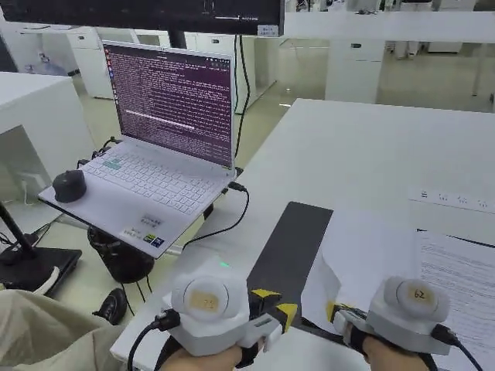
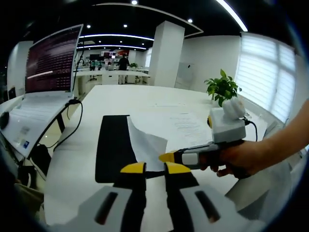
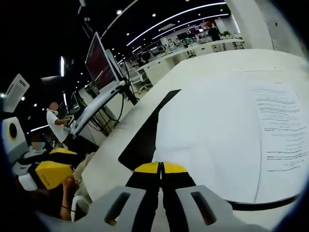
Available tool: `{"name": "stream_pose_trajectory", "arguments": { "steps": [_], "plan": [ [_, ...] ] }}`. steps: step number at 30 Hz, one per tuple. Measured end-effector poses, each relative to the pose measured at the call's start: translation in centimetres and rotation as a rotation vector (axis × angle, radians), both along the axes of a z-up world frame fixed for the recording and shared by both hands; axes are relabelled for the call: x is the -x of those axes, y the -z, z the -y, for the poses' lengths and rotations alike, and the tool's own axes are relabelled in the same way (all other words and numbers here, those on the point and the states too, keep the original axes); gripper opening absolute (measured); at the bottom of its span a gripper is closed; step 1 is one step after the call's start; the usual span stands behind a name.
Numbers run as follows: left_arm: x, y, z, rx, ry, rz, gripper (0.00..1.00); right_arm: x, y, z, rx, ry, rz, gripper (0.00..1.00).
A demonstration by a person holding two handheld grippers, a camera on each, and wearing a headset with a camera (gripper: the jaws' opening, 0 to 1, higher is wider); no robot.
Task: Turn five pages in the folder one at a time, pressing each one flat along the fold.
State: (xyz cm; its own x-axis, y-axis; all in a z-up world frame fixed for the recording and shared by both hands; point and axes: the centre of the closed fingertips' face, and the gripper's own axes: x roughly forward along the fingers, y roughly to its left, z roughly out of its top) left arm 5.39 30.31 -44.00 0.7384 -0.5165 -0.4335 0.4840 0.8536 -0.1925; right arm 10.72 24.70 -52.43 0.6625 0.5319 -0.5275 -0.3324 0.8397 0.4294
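One page [image 1: 349,267] of the open folder [image 1: 298,232] is standing raised off the white table [image 1: 363,154], its lower corner pinched in the closed jaws of the right gripper [image 1: 334,311]. The left gripper [image 1: 277,305] is hovering just beside it over the folder's black side, jaws slightly parted and empty. A laptop [image 1: 166,147] is standing to the left. The left gripper view is adding a potted plant [image 2: 223,89].

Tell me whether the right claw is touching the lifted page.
Touching. In the right gripper view the right claw has its jaws closed on the near edge of the lifted page.
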Motion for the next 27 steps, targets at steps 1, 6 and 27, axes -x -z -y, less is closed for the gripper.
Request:
{"name": "stream_pose_trajectory", "arguments": {
  "steps": [1,6,27],
  "plan": [
    [0.0,0.1,-0.1,0.001,-0.002,-0.002,0.13,0.1,0.5,-0.1,0.015,-0.007,-0.009,0.00],
    [-0.2,0.3,-0.1,0.007,-0.004,-0.014,0.13,-0.4,2.3,0.0,0.057,-0.030,-0.029,0.00],
    [-2.0,2.3,1.4,-0.013,0.024,-0.058,0.14,0.6,3.4,-1.2,0.125,-0.160,0.021,0.09]
  ]
}}
